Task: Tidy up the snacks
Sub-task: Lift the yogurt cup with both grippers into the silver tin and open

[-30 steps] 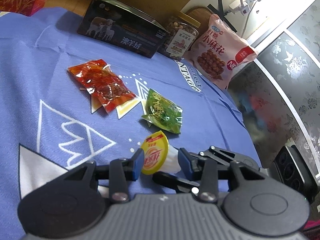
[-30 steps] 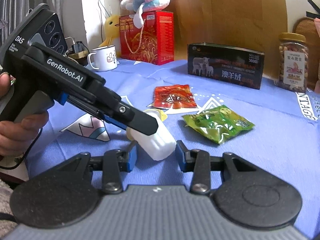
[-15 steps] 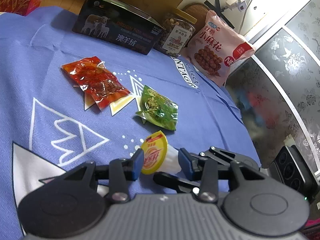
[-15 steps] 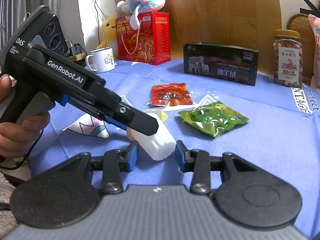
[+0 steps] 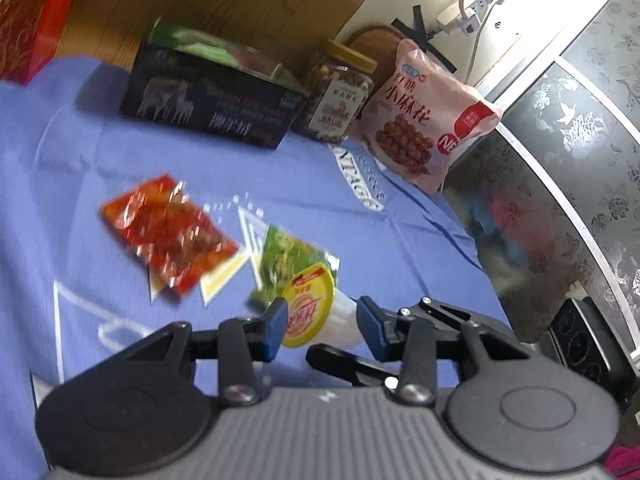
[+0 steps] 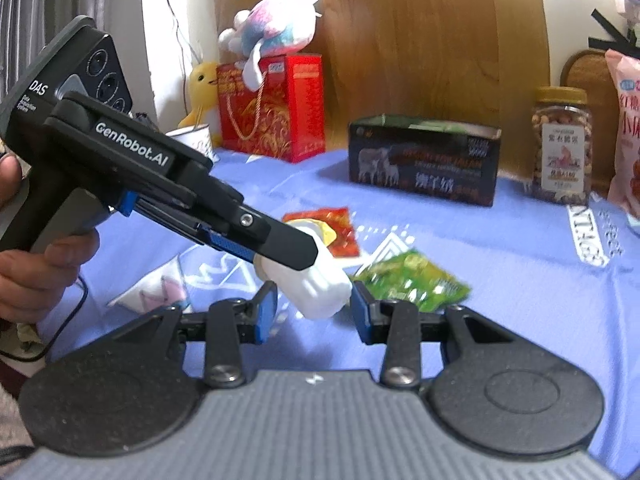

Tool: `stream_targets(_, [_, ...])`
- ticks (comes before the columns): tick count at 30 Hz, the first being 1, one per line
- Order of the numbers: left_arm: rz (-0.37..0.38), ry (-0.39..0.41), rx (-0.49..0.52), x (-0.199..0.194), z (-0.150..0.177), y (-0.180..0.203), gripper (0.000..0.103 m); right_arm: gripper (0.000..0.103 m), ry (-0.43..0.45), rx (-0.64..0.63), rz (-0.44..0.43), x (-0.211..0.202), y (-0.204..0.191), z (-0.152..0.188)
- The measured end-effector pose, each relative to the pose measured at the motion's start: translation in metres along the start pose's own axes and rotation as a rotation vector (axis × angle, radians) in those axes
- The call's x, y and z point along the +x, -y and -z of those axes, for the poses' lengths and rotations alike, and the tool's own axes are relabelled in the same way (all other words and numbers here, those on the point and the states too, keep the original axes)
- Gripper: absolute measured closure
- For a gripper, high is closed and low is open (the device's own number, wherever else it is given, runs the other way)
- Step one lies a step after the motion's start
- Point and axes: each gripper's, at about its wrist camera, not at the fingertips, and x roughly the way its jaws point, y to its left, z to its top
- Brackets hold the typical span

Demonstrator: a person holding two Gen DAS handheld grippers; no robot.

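Observation:
A white jelly cup with a yellow lid (image 5: 310,306) is held between both grippers, lifted off the blue cloth. My left gripper (image 5: 322,326) is shut on it near the lid; it shows from the side in the right wrist view (image 6: 280,248). My right gripper (image 6: 312,314) is shut on the cup's white base (image 6: 316,288). A red snack packet (image 5: 168,232) and a green snack packet (image 5: 288,256) lie on the cloth beyond. An open dark box (image 5: 212,108) stands at the back.
A nut jar (image 5: 340,92) and a pink snack bag (image 5: 428,116) stand right of the box. A red gift box (image 6: 272,108) with plush toys and a mug (image 6: 192,140) stand at the back left. The cloth's right edge drops off near the bag.
Both grippers have lifted the cup off the cloth and tilted up toward the back; the dark box's open top now shows. The left wrist view is blurred by motion.

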Motion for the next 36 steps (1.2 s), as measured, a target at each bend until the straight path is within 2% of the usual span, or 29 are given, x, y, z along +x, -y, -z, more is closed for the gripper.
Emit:
stream_targets(7, [-0.012,0.047,0.026,0.004,-0.041,0.001,0.064,0.06,0.035,-0.031,0.021,0.016,0.02,-0.03])
stream_targets(17, [-0.058,0.109,0.021,0.027,-0.124,-0.017,0.062,0.06,0.069,-0.046,0.034,0.074,0.068,-0.085])
stream_targets(26, [-0.085,0.128,0.012,0.084,-0.202,-0.033,0.064,0.06,0.083,-0.036,0.095,0.124,0.124,-0.132])
stream_targets(31, [-0.13,0.135,-0.026,0.114,-0.219,-0.048,0.057,0.06,0.076,-0.06,0.161,0.146,0.148,-0.141])
stream_targets(36, [-0.136,0.166,-0.057,0.105,-0.216,-0.056,0.055,0.06,0.102,0.018,0.184,0.133,0.163,-0.132])
